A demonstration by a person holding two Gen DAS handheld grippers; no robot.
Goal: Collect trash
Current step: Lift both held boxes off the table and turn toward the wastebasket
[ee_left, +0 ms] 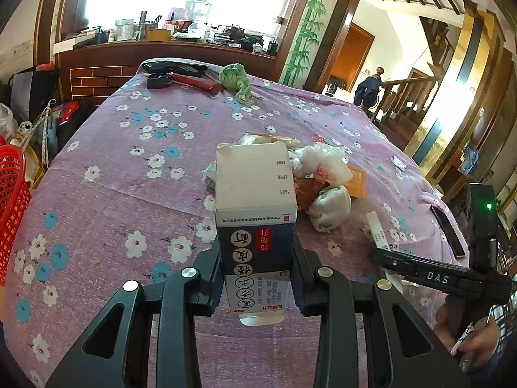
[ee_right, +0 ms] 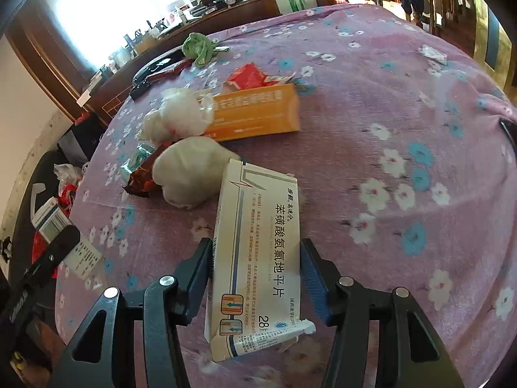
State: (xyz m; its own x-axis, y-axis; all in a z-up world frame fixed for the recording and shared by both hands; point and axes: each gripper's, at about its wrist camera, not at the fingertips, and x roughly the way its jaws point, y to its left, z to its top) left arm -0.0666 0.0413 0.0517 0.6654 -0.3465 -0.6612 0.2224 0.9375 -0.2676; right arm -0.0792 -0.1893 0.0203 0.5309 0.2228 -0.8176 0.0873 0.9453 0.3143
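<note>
Here the dark-and-white carton (ee_left: 257,226) stands clamped between the left gripper's (ee_left: 257,286) pads, lifted above the flowered cloth (ee_left: 113,177). The white pill box (ee_right: 258,252) lies flat on that cloth between the right gripper's (ee_right: 257,278) fingers, a gap showing at the right pad. Beyond it sit crumpled tissues (ee_right: 190,177) and an orange box (ee_right: 255,113).

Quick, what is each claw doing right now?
Left gripper: closed on a dark blue and white box.
Right gripper: open around a white medicine box, not yet pinching it.
</note>
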